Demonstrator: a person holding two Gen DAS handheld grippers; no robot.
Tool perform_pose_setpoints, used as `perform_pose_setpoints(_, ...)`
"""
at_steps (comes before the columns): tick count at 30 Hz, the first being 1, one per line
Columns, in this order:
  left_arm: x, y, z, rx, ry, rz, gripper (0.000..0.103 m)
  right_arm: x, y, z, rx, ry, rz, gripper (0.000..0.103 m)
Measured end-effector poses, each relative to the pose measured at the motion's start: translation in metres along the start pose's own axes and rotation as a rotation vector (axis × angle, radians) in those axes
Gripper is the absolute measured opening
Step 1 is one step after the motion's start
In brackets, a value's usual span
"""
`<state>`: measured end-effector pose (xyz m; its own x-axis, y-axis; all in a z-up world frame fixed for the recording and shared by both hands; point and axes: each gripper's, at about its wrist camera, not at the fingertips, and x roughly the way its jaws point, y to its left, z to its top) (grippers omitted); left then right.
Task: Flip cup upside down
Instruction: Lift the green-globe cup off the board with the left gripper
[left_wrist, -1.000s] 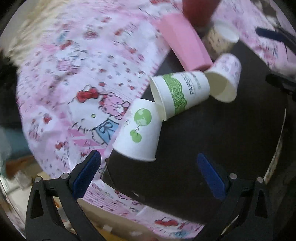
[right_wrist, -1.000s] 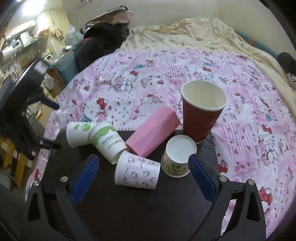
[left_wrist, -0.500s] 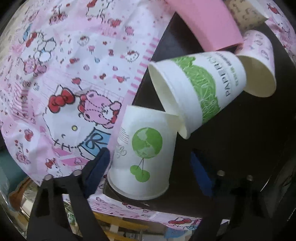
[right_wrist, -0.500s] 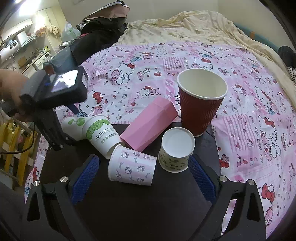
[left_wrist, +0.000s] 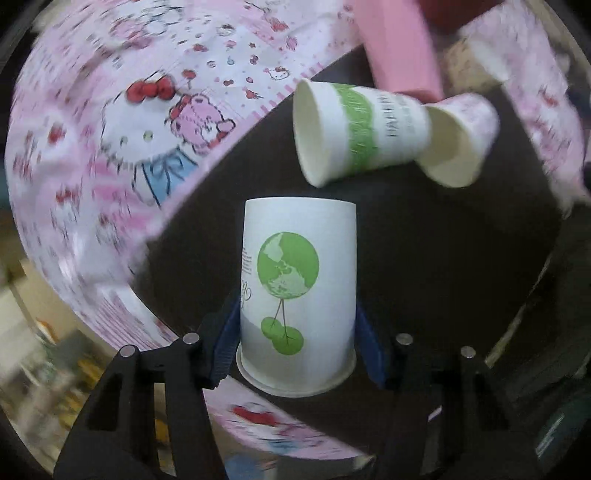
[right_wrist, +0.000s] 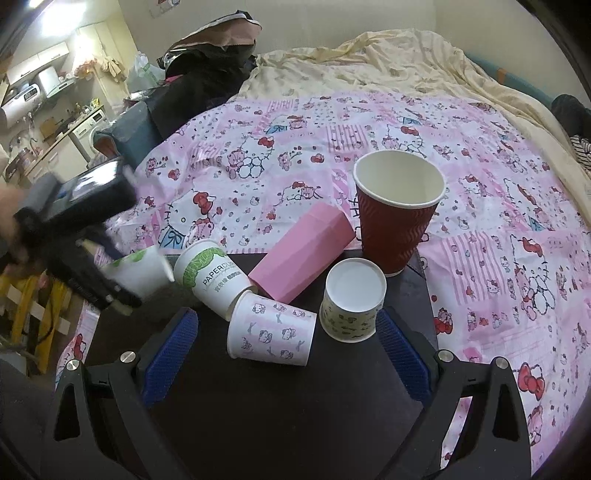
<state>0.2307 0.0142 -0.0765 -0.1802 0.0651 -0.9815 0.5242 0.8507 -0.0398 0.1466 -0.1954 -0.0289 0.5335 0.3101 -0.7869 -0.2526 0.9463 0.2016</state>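
your left gripper (left_wrist: 297, 350) pinches the white paper cup with the green globe print (left_wrist: 297, 291), one blue pad on each side of the smooth wall close to the rolled rim. in the left wrist view that cup sits at 6 o'clock, its long axis running straight away from you: rim toward the camera, flat base pointing to 12 o'clock. it is over the near part of the matte black board (left_wrist: 443, 266); you cannot tell from either view whether it touches the board.

your right gripper (right_wrist: 288, 354) has its jaws spread wide with nothing between the ribbed blue pads, above the board.

beyond it, in the right wrist view, a pink-printed paper cup (right_wrist: 271, 336) lies on its side at centre. at 1 o'clock from it a small speckled cup (right_wrist: 351, 301) stands upside down. at 11 o'clock a green-banded white cup (right_wrist: 212, 278) lies tipped, its base against the pink-printed cup's mouth. behind them lies a faceted pink box (right_wrist: 303, 254), and at 1 o'clock a ribbed dark red cup (right_wrist: 397, 218) stands upright, mouth open. around the board spreads a pink cartoon-cat bedsheet (right_wrist: 461, 184), with a rumpled cream blanket (right_wrist: 388, 62) farthest back.
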Motion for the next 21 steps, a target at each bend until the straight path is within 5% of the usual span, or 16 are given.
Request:
perform_pose_setpoints(11,0.019,-0.027,-0.103,-0.530,-0.165,-0.337,0.054,-0.028,-0.010,-0.027,0.071,-0.004,0.008,0.099)
perform_pose_setpoints(16,0.047,-0.052,-0.112,-0.690,-0.177,-0.371,0.054,-0.046,-0.021,-0.047,0.166,-0.002,0.063,0.099)
perform_pose_setpoints(21,0.061,-0.085,-0.113,-0.743,-0.161,-0.388,0.055,-0.058,-0.019,-0.063,0.179,-0.003,0.075,0.099)
